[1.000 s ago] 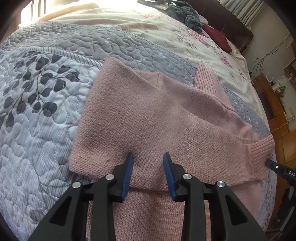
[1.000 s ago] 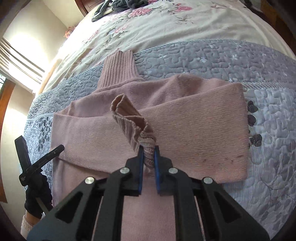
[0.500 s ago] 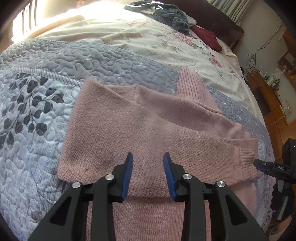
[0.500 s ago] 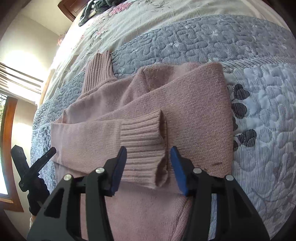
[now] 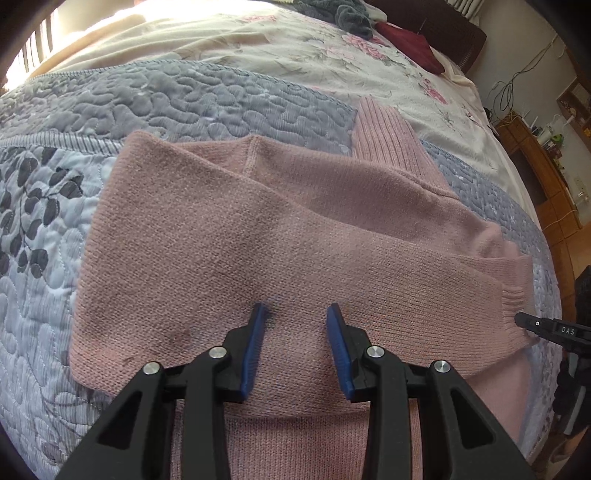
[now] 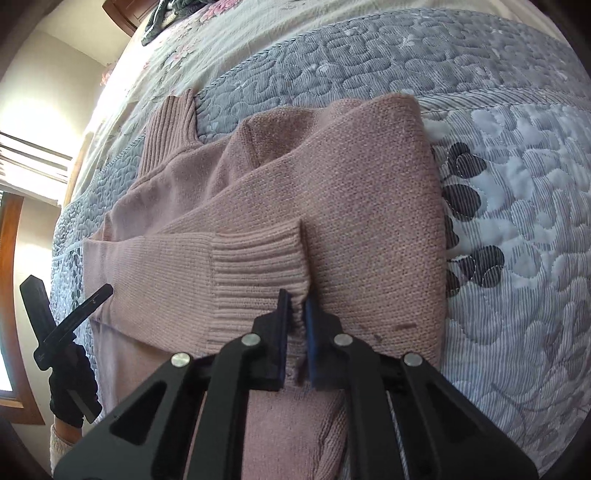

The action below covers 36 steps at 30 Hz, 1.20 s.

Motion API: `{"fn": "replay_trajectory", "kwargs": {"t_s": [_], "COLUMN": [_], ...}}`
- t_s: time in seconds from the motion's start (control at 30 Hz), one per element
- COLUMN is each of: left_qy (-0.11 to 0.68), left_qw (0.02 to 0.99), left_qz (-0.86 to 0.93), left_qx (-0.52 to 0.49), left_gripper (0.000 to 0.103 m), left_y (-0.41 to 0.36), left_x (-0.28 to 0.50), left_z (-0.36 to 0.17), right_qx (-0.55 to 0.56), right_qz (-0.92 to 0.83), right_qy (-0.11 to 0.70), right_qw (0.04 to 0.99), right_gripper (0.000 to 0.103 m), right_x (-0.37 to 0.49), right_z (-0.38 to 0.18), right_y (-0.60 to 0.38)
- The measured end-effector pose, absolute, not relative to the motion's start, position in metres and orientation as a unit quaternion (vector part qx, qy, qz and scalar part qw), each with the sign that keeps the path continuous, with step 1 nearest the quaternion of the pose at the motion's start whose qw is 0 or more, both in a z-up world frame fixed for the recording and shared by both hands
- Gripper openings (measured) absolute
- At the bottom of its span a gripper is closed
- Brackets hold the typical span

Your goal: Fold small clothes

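We hold a gripper in each hand over a pink knitted sweater [image 5: 280, 236] that lies spread on a grey-blue quilted bedspread [image 5: 184, 99], with both sleeves folded across its body and the ribbed turtleneck collar [image 5: 384, 136] pointing toward the far side of the bed. Our left gripper [image 5: 295, 347] hovers above the middle of the folded sweater with its blue-padded fingers [image 5: 255, 343] spread apart and nothing between them; whether the tips touch the knit we cannot quite tell from this angle. Our right gripper [image 6: 295, 314] sits at the ribbed cuff [image 6: 258, 266] of the upper sleeve, its fingers drawn close together with the edge of the cuff pinched between them. That cuff lies flat on the sweater's body, near the folded right-hand edge of the garment. In the right wrist view the left gripper shows at the far left, held by a hand in a dark glove [image 6: 70, 391]. In the left wrist view the tip of the right gripper [image 5: 546, 326] shows at the right edge, just beside the cuff. Beyond the quilt lies a pale floral bedsheet [image 5: 295, 55], and on it, far off, a dark grey heap of clothes [image 5: 343, 14] and a dark red cloth [image 5: 410, 44]
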State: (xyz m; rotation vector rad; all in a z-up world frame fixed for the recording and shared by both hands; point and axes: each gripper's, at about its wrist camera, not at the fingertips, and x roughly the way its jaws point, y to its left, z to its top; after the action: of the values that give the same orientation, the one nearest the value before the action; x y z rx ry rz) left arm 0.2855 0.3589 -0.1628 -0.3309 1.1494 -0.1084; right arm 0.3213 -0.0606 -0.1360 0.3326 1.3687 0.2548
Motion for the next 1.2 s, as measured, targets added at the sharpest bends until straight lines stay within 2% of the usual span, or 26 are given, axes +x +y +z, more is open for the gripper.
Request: {"fn": "replay_trajectory", "kwargs": {"t_s": [0.17, 0.23, 0.27, 0.3, 0.43, 0.5, 0.57, 0.8, 1.0, 1.07, 1.13, 1.17, 1.2], "left_qy": [0.544, 0.545, 0.538, 0.529, 0.497, 0.494, 0.503, 0.54, 0.544, 0.537, 0.53, 0.536, 0.538], "left_qw": [0.823, 0.822, 0.825, 0.83, 0.85, 0.852, 0.842, 0.816, 0.811, 0.811, 0.807, 0.799, 0.796], "left_qz": [-0.056, -0.06, -0.07, -0.077, -0.087, -0.095, -0.109, -0.115, -0.11, -0.109, -0.118, -0.127, -0.127], "left_qx": [-0.152, -0.152, -0.159, -0.163, -0.152, -0.149, -0.16, -0.173, -0.185, -0.207, -0.232, -0.243, -0.249], "left_gripper": [0.035, 0.036, 0.036, 0.039, 0.051, 0.061, 0.065, 0.065, 0.065, 0.063, 0.041, 0.021, 0.017], "left_y": [0.36, 0.358, 0.358, 0.357, 0.351, 0.344, 0.336, 0.31, 0.309, 0.312, 0.316, 0.316, 0.316], "left_x": [0.287, 0.29, 0.292, 0.295, 0.332, 0.36, 0.389, 0.464, 0.484, 0.486, 0.485, 0.486, 0.485], "left_z": [-0.162, -0.154, -0.147, -0.139, -0.112, -0.106, -0.111, -0.148, -0.176, -0.179, -0.18, -0.182, -0.183], "right_qx": [0.116, 0.098, 0.086, 0.084, 0.123, 0.119, 0.132, 0.189, 0.204, 0.214, 0.229, 0.235, 0.238], "right_qz": [0.121, 0.117, 0.118, 0.127, 0.179, 0.187, 0.203, 0.222, 0.236, 0.244, 0.255, 0.258, 0.261], "right_qy": [0.632, 0.62, 0.606, 0.595, 0.579, 0.577, 0.587, 0.613, 0.613, 0.609, 0.612, 0.61, 0.605], "right_qw": [0.757, 0.77, 0.782, 0.79, 0.786, 0.786, 0.773, 0.734, 0.726, 0.724, 0.713, 0.711, 0.714], "right_gripper": [0.008, 0.016, 0.016, 0.017, 0.037, 0.04, 0.046, 0.047, 0.047, 0.042, 0.009, 0.009, 0.009], "right_x": [0.323, 0.325, 0.328, 0.333, 0.376, 0.407, 0.439, 0.519, 0.543, 0.546, 0.548, 0.547, 0.545], "right_z": [-0.131, -0.116, -0.105, -0.096, -0.078, -0.078, -0.089, -0.142, -0.168, -0.171, -0.174, -0.174, -0.171], "right_y": [-0.053, -0.049, -0.046, -0.044, -0.027, -0.01, 0.006, 0.051, 0.071, 0.075, 0.076, 0.075, 0.074]}}
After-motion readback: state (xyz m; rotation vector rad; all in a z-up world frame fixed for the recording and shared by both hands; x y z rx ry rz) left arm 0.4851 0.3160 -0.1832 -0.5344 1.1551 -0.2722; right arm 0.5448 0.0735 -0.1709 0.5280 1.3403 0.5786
